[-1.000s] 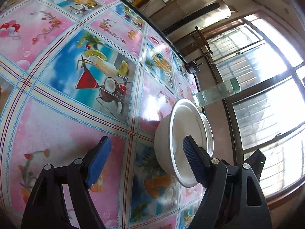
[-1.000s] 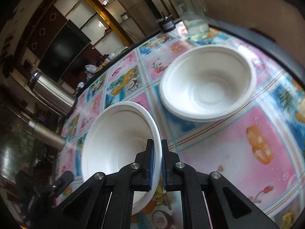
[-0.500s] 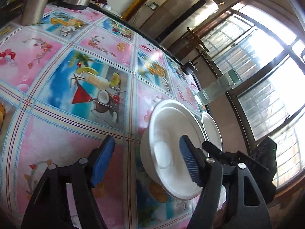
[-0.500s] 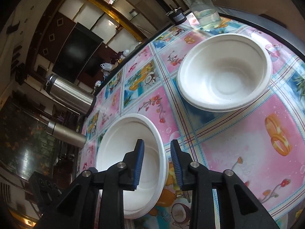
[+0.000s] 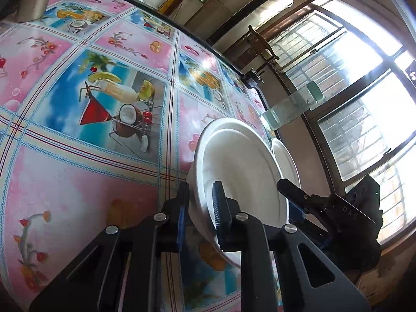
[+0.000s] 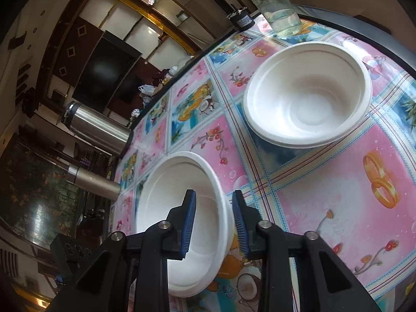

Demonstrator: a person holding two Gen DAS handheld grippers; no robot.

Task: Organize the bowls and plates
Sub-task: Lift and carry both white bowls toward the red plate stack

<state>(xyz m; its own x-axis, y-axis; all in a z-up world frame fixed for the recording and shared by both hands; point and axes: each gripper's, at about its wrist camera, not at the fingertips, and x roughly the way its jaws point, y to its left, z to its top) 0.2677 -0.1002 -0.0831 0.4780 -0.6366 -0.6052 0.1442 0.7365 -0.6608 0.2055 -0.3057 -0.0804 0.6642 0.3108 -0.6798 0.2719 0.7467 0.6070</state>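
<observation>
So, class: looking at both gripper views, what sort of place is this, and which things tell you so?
Most likely a living or dining room in a home. A round table with a fruit-and-drinks oilcloth holds white bowls, a large dark TV hangs on a panelled wall, and steel flasks stand at the table's edge.

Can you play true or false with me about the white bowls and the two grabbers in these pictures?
1. The left gripper is pinching the rim of the near bowl. True.
2. The right gripper is squeezed shut on that bowl. False: its jaws stand open, one on each side of the near bowl's rim.
3. The far bowl is upside down. False: it sits open side up on the tablecloth.
4. A clear bottle with some water stands past the far bowl. True.
5. The two bowls are stacked together. False: they sit apart, with tablecloth between them.
</observation>
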